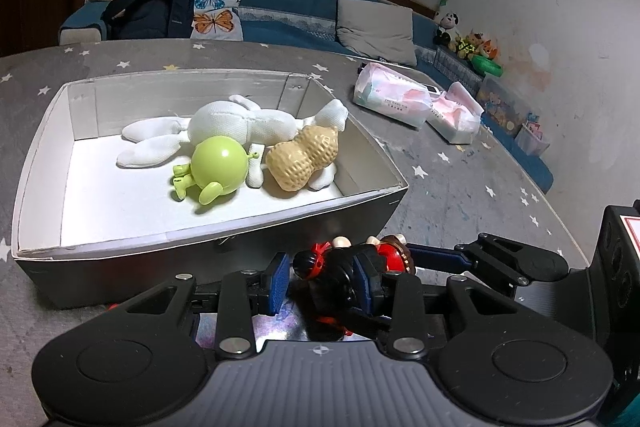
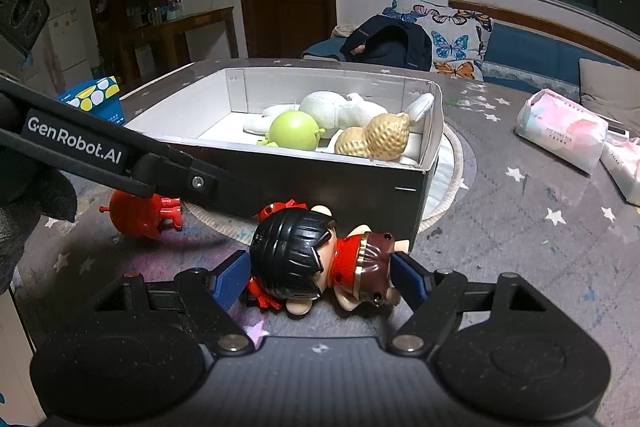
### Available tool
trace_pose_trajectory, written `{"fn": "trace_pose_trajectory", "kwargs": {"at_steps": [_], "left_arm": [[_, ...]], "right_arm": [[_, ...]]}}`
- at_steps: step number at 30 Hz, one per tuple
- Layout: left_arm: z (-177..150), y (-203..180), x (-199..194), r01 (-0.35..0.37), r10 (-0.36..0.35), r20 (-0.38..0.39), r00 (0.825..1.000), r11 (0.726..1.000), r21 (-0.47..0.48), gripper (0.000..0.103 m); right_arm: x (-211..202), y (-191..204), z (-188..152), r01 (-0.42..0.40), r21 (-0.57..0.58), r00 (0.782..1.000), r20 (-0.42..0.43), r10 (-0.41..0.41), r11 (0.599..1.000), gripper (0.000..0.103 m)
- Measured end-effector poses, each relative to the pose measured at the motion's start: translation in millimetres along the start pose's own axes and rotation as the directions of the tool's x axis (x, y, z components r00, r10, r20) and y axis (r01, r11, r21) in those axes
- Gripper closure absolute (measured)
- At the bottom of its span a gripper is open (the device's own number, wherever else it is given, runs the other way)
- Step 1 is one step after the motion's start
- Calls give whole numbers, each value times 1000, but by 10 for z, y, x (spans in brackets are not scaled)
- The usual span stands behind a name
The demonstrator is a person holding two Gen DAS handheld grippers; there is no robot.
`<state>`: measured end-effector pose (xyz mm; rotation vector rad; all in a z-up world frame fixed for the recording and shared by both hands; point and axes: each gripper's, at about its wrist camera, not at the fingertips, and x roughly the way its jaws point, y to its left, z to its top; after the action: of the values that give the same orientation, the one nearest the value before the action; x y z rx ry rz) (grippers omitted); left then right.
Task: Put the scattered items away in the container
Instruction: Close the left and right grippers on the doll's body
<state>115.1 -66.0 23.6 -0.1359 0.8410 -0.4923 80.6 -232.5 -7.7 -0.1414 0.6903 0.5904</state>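
So the doll (image 2: 320, 259) is lying on its side on the grey star cloth (image 2: 520, 227), right in front of the near wall of the box (image 2: 360, 183), black-haired head to the left and brown skirt to the right. Both grippers are down at it. The right gripper (image 2: 320, 277) has its blue pads (image 2: 230, 279) spread wide, one by the head and one by the skirt end; can't tell if they actually touch. From the left wrist view the left gripper (image 1: 322, 277) is partly open too, with the doll (image 1: 344, 275) sitting between its pads (image 1: 279, 281); the right-hand pad looks pressed against the body, the left-hand one stands a bit off the head, so I wouldn't call it a firm grip.

Already in the box (image 1: 208, 247): a white plush (image 1: 240, 127) along the far side, a green round toy (image 1: 218, 167) in front of it and a peanut (image 1: 302, 159) on the right.

A red toy (image 2: 140, 213) is out on the cloth to the left of the doll, partly hidden under the left gripper's arm. Two tissue packs (image 1: 394, 99) sit far right.
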Motion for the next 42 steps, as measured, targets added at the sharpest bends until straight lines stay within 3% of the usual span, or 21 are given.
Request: {"fn": "trace_pose_trajectory", "kwargs": {"at_steps": [7,28,42], "left_arm": [[-21,23,42,19,-19,-18,1000,1000,-7,66],[77,80,211,77,-79,-63,995,996,-40,65],[46,29,219,61,-63,-61,996,998,-32,63]], "right_arm": [[-24,-5,-7,2,-12,1000,2,-2,1000,24],[57,-91,3,-9,120,1000,-8,10,993,18],[129,-7,5,62,140,998,-31,-58,988,12]]}}
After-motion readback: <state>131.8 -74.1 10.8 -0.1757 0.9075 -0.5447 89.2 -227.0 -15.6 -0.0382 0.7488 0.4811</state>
